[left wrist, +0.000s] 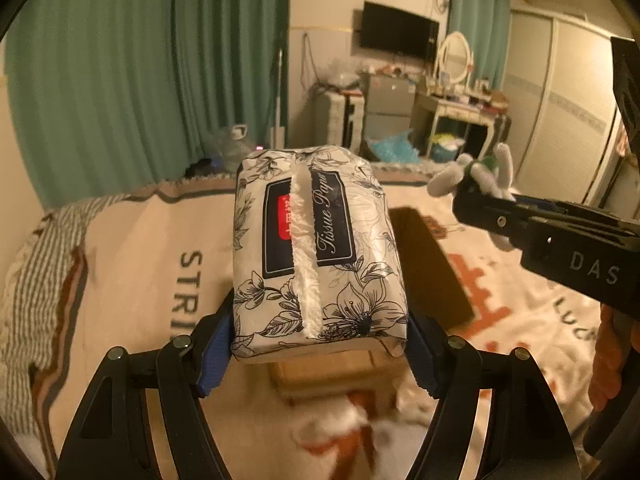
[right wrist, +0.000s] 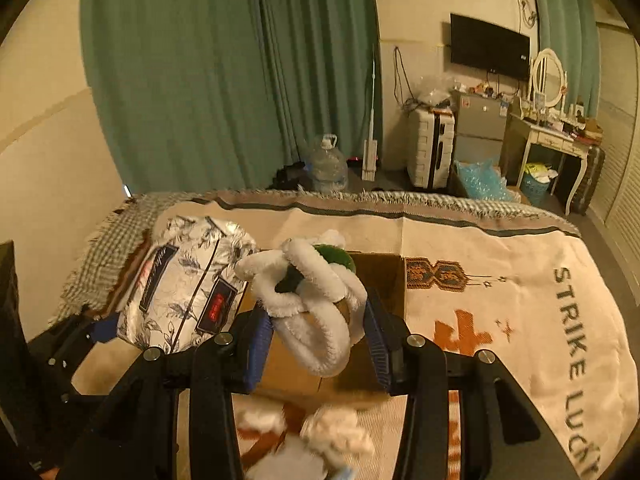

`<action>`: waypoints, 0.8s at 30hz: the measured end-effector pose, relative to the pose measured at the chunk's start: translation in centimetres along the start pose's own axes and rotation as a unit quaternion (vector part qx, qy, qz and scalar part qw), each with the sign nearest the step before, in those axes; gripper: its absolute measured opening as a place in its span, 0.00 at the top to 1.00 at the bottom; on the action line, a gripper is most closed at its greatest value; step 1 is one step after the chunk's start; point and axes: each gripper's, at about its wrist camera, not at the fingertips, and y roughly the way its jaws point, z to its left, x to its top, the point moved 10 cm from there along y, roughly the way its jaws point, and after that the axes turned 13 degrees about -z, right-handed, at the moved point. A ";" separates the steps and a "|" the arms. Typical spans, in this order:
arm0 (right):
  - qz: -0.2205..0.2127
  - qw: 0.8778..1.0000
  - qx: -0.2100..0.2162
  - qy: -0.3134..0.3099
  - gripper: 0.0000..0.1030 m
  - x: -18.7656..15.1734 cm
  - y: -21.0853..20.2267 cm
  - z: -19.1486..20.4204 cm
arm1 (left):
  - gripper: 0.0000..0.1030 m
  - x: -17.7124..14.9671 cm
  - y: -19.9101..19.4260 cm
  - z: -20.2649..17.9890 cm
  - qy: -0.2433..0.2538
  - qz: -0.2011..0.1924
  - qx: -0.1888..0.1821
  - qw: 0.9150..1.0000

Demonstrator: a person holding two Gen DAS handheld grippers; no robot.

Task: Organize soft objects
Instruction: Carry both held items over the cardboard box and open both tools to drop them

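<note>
My left gripper [left wrist: 320, 344] is shut on a floral-print tissue pack [left wrist: 316, 248] and holds it above a brown cardboard box [left wrist: 428, 264] on the bed. The pack also shows in the right wrist view [right wrist: 184, 280], at the box's left. My right gripper [right wrist: 318, 340] is shut on a white fluffy toy flower with a green centre [right wrist: 316, 296], held over the box [right wrist: 380, 276]. In the left wrist view the right gripper [left wrist: 480, 196] and the flower [left wrist: 476, 176] are at the right.
White cotton balls [right wrist: 336, 432] lie on the printed blanket [right wrist: 500, 300] in front of the box. Beyond the bed are green curtains [right wrist: 224, 72], a water jug [right wrist: 328, 164], a suitcase [right wrist: 430, 148] and a dressing table [right wrist: 556, 136].
</note>
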 end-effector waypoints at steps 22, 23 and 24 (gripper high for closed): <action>0.033 0.998 -0.028 0.054 0.31 -2.1 7.5 -7.0 | 0.17 0.6 4.5 -0.4 0.012 0.027 0.019 0.999; 0.029 0.998 -0.028 0.057 0.31 -1.6 6.4 -7.0 | 0.17 1.4 3.0 -0.5 0.012 0.020 0.020 1.000; 0.025 0.998 -0.028 0.058 0.31 -0.9 4.9 -6.9 | 0.17 2.3 1.4 -0.6 0.010 0.011 0.019 1.000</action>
